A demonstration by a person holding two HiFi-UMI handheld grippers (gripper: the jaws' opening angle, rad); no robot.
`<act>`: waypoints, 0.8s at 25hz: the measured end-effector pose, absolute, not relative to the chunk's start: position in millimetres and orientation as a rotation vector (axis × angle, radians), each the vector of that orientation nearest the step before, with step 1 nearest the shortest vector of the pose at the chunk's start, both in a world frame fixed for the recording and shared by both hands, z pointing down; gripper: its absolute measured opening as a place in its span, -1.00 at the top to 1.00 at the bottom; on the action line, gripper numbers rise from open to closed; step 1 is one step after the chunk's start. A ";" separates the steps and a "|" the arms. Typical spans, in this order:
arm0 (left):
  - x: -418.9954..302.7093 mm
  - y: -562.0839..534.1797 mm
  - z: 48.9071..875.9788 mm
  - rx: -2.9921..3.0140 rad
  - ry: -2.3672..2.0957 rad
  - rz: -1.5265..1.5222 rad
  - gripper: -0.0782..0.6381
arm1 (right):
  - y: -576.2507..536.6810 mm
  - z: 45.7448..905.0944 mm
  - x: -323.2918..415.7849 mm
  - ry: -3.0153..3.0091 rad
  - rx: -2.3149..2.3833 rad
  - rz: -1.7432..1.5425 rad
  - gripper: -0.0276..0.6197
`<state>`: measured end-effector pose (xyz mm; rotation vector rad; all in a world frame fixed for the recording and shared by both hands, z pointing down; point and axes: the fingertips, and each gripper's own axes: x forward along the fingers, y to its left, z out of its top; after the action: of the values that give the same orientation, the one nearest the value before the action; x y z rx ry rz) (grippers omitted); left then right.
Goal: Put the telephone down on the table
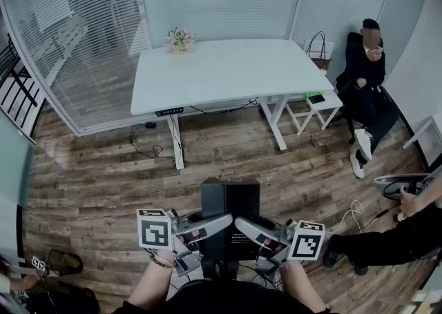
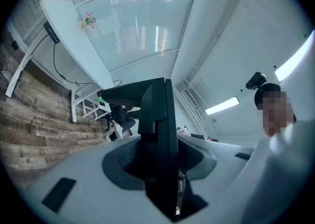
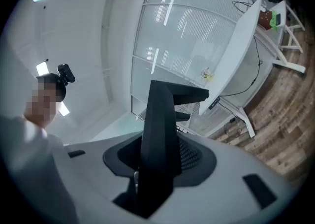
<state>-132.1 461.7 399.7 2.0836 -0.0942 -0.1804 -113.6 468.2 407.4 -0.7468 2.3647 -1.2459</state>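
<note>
The black telephone [image 1: 231,203] is a dark boxy unit held upright in front of my body, over the wooden floor. My left gripper [image 1: 222,223] grips its left side and my right gripper [image 1: 243,226] grips its right side. In the left gripper view the telephone [image 2: 158,119] shows edge-on between the jaws of my left gripper [image 2: 162,169], and both pads press on it. The right gripper view shows the same: the telephone [image 3: 160,119] is clamped in my right gripper [image 3: 152,164]. The white table [image 1: 221,71] stands well ahead of me, beyond a stretch of floor.
A small bunch of flowers [image 1: 179,38] sits at the table's far left edge. To the right a person in black [image 1: 366,78] sits next to a white stool [image 1: 318,102]. Another person's hand [image 1: 409,202] and cables [image 1: 356,210] are at the right. Glass walls close off the back and left.
</note>
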 end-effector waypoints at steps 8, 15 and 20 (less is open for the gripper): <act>-142.0 458.5 396.8 2.083 -0.105 -0.179 0.27 | 464.6 404.1 -123.9 2.363 -0.734 -1.255 0.40; -140.2 454.6 399.5 2.094 -0.126 -0.171 0.26 | 460.7 407.0 -121.2 2.367 -0.741 -1.252 0.40; -129.4 431.4 404.4 2.106 -0.111 -0.181 0.26 | 438.1 409.1 -110.9 2.362 -0.754 -1.240 0.40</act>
<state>-129.4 431.4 404.4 2.1065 -0.1111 -0.1813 -110.9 438.1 409.1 -0.7543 2.3621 -1.2399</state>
